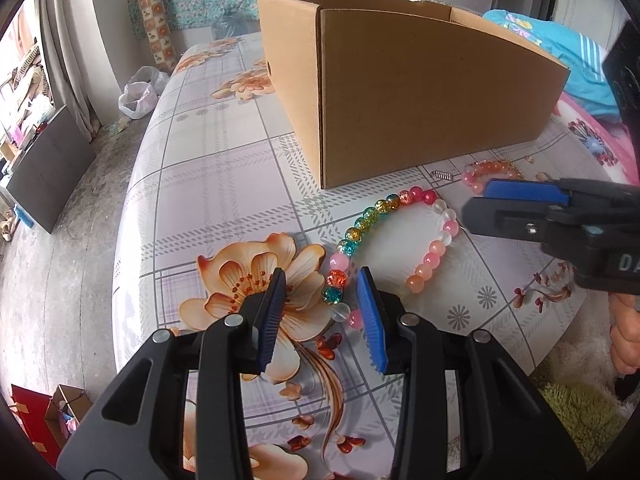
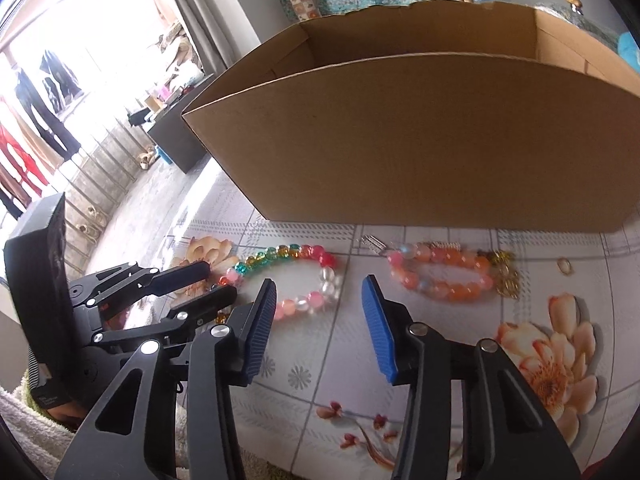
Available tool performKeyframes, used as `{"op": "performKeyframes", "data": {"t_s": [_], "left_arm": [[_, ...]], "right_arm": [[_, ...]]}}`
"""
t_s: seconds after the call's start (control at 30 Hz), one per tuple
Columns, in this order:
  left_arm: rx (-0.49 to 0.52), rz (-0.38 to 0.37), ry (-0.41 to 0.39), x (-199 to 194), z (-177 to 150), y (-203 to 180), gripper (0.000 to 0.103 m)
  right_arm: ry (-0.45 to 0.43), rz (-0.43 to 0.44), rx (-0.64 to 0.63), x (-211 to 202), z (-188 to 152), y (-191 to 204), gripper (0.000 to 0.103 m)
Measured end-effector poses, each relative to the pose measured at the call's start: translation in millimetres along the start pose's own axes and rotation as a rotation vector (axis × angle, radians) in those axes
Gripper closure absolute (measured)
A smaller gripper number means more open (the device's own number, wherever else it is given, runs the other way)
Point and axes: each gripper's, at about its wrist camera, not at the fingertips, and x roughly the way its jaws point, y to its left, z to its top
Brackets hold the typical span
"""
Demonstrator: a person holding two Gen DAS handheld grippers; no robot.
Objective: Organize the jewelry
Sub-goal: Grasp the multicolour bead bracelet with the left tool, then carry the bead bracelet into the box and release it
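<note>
Ribbed blue pads of the left gripper (image 1: 322, 312) stood partly open, empty, straddling the multicoloured bead bracelet (image 1: 384, 236) at six o'clock for a pinch. Glossy round beads looped on the floral oilcloth table (image 1: 208, 168). Right gripper (image 2: 318, 320), parted and empty, faced the orange bracelet (image 2: 440, 276) (one o'clock); cardboard box (image 2: 420, 140) waited beyond.

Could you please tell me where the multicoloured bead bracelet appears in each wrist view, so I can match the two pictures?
Left wrist view: the multicoloured bead bracelet lies at centre right, just beyond the left gripper.
Right wrist view: the bracelet lies left of centre, beyond the right gripper.
Shared landmark: the cardboard box stands behind it in both.
</note>
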Motion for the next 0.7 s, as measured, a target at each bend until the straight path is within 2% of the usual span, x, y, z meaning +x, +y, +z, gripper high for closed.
{"op": "performKeyframes", "data": {"t_s": [0.13, 0.2, 0.37, 0.47, 0.5, 0.57, 0.7], "left_arm": [[0.006, -0.012, -0.006, 2, 2, 2, 0.068], [0.013, -0.015, -0.01, 2, 2, 1, 0.07], [0.021, -0.019, -0.016, 6, 8, 1, 0.082], [0.024, -0.022, -0.019, 7, 9, 2, 0.091], [0.027, -0.022, -0.021, 7, 9, 2, 0.094], [0.031, -0.024, -0.024, 7, 9, 2, 0.094], [0.026, -0.028, -0.046, 0, 11, 2, 0.094]], "right_arm": [[0.021, -0.032, -0.017, 15, 10, 5, 0.067], [0.041, -0.055, -0.025, 23, 12, 7, 0.074], [0.061, -0.106, -0.081, 31, 12, 16, 0.085], [0.067, -0.124, -0.114, 33, 11, 23, 0.087], [0.068, -0.131, -0.129, 34, 10, 25, 0.091], [0.07, -0.142, -0.15, 35, 9, 29, 0.093], [0.051, -0.104, -0.125, 28, 4, 30, 0.093]]}}
